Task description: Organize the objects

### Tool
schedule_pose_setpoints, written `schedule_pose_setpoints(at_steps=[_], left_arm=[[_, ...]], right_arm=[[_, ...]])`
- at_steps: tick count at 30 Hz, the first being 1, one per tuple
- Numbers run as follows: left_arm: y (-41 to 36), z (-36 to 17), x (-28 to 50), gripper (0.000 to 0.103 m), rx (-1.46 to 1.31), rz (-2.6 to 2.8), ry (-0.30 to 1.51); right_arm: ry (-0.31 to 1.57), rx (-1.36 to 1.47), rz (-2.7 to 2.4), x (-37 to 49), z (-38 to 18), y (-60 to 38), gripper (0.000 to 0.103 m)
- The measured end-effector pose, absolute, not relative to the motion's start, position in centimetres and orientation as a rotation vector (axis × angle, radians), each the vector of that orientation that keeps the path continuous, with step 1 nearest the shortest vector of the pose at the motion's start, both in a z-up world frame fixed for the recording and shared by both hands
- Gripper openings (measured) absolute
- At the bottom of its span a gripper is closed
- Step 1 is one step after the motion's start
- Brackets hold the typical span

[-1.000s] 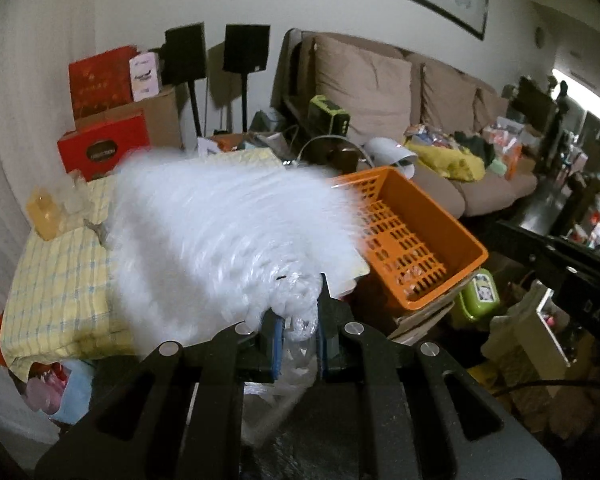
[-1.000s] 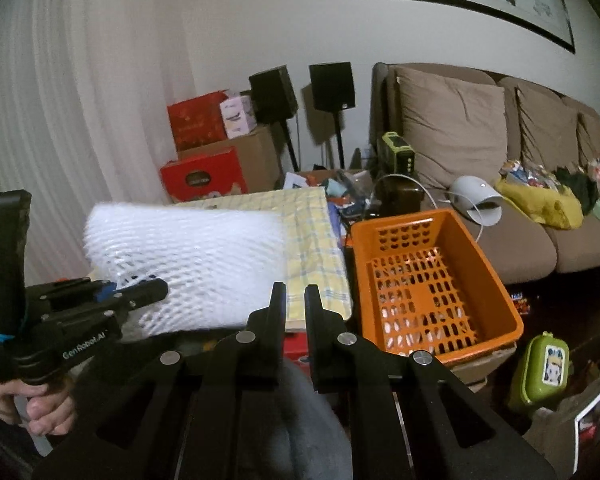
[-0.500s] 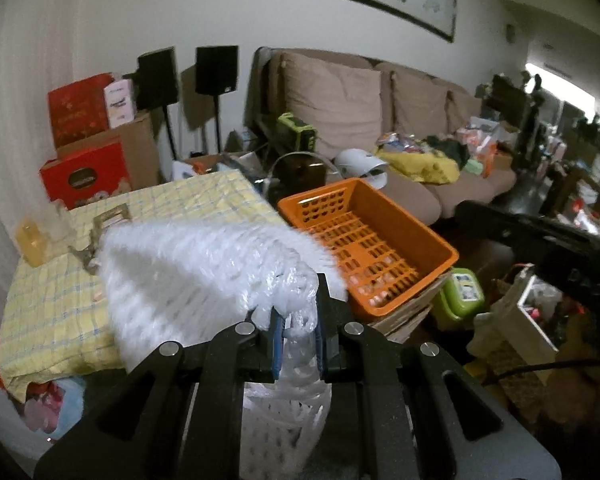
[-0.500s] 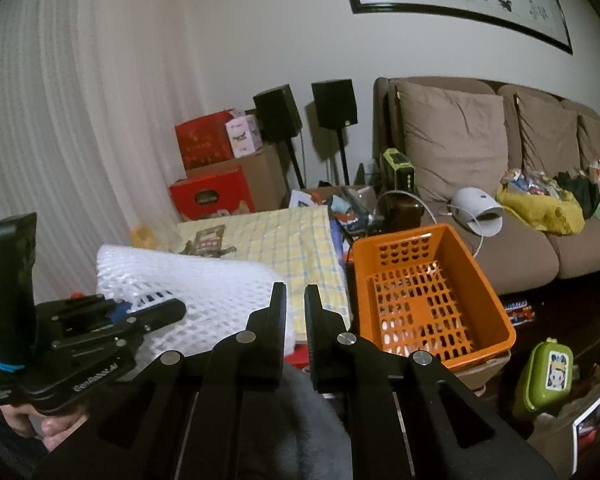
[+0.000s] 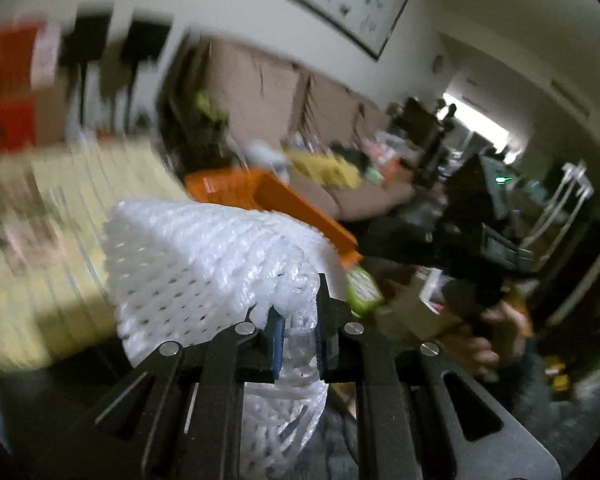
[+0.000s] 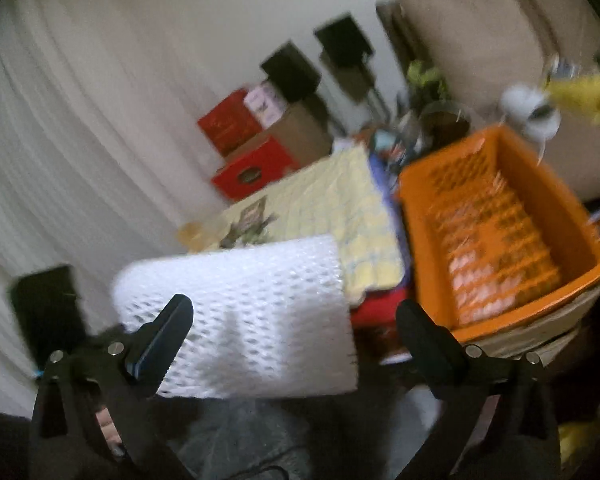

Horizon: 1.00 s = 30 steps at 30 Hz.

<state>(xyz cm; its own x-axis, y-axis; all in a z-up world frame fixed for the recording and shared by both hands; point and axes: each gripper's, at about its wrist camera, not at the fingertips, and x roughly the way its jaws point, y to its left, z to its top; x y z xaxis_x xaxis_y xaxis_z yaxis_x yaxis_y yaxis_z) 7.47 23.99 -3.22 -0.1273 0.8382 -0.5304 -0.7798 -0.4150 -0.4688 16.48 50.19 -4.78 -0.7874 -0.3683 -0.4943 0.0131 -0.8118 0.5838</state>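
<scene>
Basket [image 6: 580, 236], orange and slatted, sits beside the yellow checked cloth [image 6: 352, 208] and looks empty, so the sorting seems barely begun. White foam netting [image 6: 252, 316] hangs in the air before both, pinched at one corner by the left gripper [image 5: 298, 334]. Right gripper [image 6: 294, 324] has just sprung wide, holding nothing.

Home living room, sofa [image 6: 500, 40], speakers [image 6: 292, 72], framed painting [image 5: 320, 4]
</scene>
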Motion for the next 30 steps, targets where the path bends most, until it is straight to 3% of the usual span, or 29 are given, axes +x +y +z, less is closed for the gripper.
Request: schedule_pose_setpoints(at_steps=[7, 16, 19, 20, 22, 26, 30], left_arm=[[23.3, -6.1, 5.9, 0.011, -0.985, 1.805, 0.013], [25.1, -6.3, 8.5, 0.011, -0.96, 1.81, 0.191], [25.1, -6.6, 9.2, 0.011, -0.971, 1.834, 0.234], [25.2, -6.7, 9.3, 0.011, -0.975, 1.834, 0.238], [25.2, -6.8, 9.3, 0.011, -0.979, 1.839, 0.239], [25.2, -6.4, 9.2, 0.011, -0.97, 1.857, 0.234], [25.3, -5.6, 9.2, 0.011, -0.956, 1.888, 0.232]], right_arm=[[-1.059, 1.102, -2.391, 13.3, -12.1, 50.6, 0.101], [-0.919, 1.268, -2.283, 12.0, -13.8, 47.8, 0.098], [-0.867, 1.336, -2.312, 11.6, -14.8, 47.1, 0.09], [-0.891, 1.321, -2.293, 11.6, -15.1, 47.0, 0.079], [-0.945, 1.26, -2.266, 11.8, -14.9, 47.2, 0.068], [-0.902, 1.194, -2.275, 12.4, -13.1, 46.7, 0.028], [-0.851, 1.142, -2.345, 13.0, -10.7, 46.2, 0.024]])
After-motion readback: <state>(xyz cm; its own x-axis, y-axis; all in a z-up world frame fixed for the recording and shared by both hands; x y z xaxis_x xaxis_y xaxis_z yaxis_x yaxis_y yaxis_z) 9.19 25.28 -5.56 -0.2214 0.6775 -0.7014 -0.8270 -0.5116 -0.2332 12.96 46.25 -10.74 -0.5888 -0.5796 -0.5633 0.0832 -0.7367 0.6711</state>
